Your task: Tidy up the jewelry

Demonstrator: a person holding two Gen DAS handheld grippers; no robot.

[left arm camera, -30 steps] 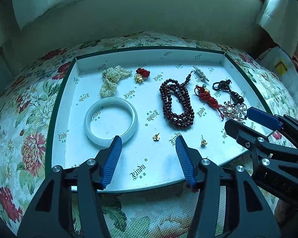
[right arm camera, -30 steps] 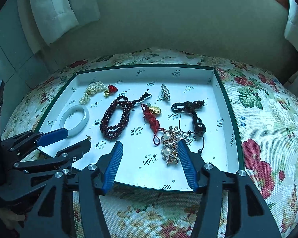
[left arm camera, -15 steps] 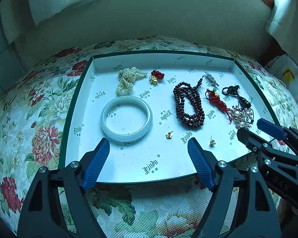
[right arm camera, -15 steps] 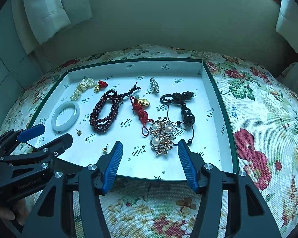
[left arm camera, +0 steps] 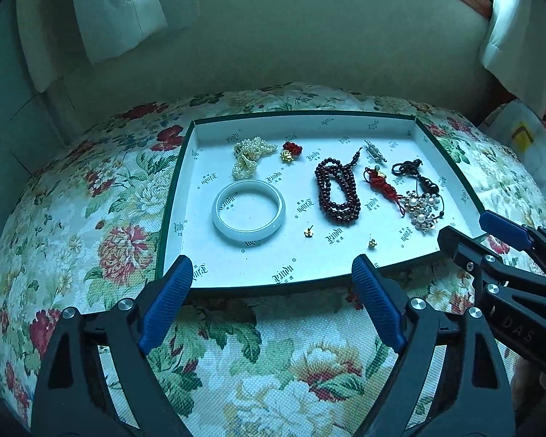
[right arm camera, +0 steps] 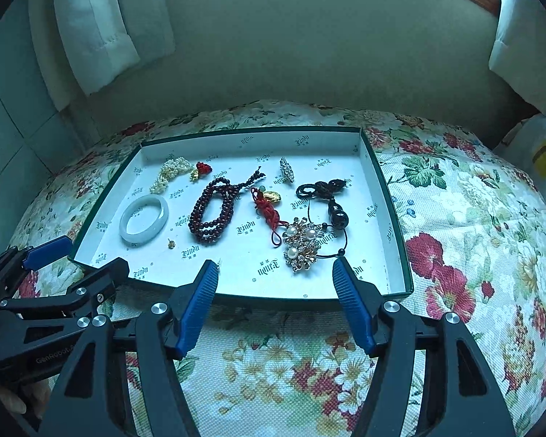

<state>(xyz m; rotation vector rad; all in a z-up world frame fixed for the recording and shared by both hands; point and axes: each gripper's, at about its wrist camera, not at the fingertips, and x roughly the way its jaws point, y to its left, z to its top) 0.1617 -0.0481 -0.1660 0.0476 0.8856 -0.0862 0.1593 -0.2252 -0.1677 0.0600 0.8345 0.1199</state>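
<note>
Both grippers have pulled back from the tray (left arm camera: 345,123), which now sits higher in each frame. The left gripper (left arm camera: 273,304) has just been opening and stands wide, empty; the right gripper (right arm camera: 275,304) has opened too, moderately wide, nothing between its jaws. Jewelry lies spread across the tray at mid-frame: white bangle (left arm camera: 249,209), dark beads (left arm camera: 336,191), pearls (left arm camera: 251,154), brooch (right arm camera: 302,244), two tiny gold studs (left arm camera: 308,232). Those studs could skid or flip away under broad pads, and the cords beside the brooch look tangled, so lifting one may drag its neighbours.

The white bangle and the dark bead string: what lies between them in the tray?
One small gold earring on bare tray floor, between bangle and bead string; the left wrist view shows it.
</note>
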